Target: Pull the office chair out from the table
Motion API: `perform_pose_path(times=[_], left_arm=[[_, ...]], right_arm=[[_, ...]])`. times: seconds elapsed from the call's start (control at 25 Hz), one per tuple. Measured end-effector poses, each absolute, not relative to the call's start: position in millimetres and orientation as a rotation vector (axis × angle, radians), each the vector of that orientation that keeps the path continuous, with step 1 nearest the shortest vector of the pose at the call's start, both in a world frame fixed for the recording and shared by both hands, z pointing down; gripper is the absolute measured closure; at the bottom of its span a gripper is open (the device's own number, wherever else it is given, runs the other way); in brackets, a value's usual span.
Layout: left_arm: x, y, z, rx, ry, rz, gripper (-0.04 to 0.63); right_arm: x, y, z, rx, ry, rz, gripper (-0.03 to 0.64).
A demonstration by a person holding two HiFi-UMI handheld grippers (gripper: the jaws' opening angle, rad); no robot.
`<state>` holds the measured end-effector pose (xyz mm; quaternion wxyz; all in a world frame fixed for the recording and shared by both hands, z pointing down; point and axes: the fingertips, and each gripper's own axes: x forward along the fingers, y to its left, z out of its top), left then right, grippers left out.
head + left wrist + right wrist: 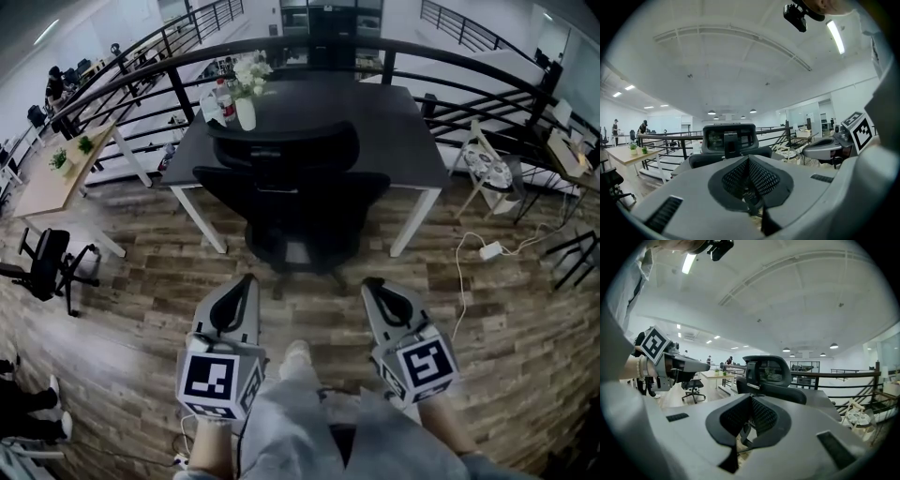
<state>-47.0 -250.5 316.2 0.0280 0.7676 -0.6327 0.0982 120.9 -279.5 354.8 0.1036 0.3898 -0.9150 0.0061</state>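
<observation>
The person's pale grey trousers (291, 422), soft and creased, fill the bottom of the head view. On either side of them the left tongs (246, 279) and the right tongs (373, 283) reach forward side by side. They are smooth grey moulded shells that narrow to a tip. Each gripper view shows dark, finely ribbed pads pressed together with nothing between them, so both are clenched and empty.

Under them lies a floor (141, 291) of wood-grain planks in mixed browns. A white adapter (490, 250) with a thin pale cable lies on it at the right.

Ahead, apart from both tips, stands the office chair (295, 187). It is black, with a wide curved backrest, a separate headrest and arms. Its back is turned to the person and it is pushed in against the near edge of the surface (403, 131), a dark matte rectangular top on slanted white legs. Near the far left corner of the top stand a white vase (246, 114) of white flowers and a bottle (225, 97).

Beyond that curves a black metal railing (141, 70). To the left are a small black swivel chair (42, 262) and a light wooden table (47, 183) with green plants. The gripper views show a white ceiling with round lamps and strip lights.
</observation>
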Motion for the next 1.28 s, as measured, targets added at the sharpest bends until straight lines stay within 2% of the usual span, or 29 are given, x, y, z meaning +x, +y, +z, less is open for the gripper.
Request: perform_pose_path(times=[0.44, 0.88, 1.04, 1.28], left_arm=[[-86, -333, 305, 2.433, -1.959, 0.309, 0.595], [-126, -406, 306, 2.596, -1.906, 0.479, 0.595], [-135, -430, 320, 2.699, -1.84, 0.688, 0.596], [-152, -457, 346, 2.799, -1.726, 1.03, 0.477]], right_arm=[[108, -358, 343, 1.288, -2.643, 0.017, 0.613], [103, -427, 341, 1.362, -2.508, -0.122, 0.611], [96, -446, 343, 1.299, -2.43, -0.249, 0.543], [91, -472, 359, 1.153, -2.24, -0.433, 0.454]])
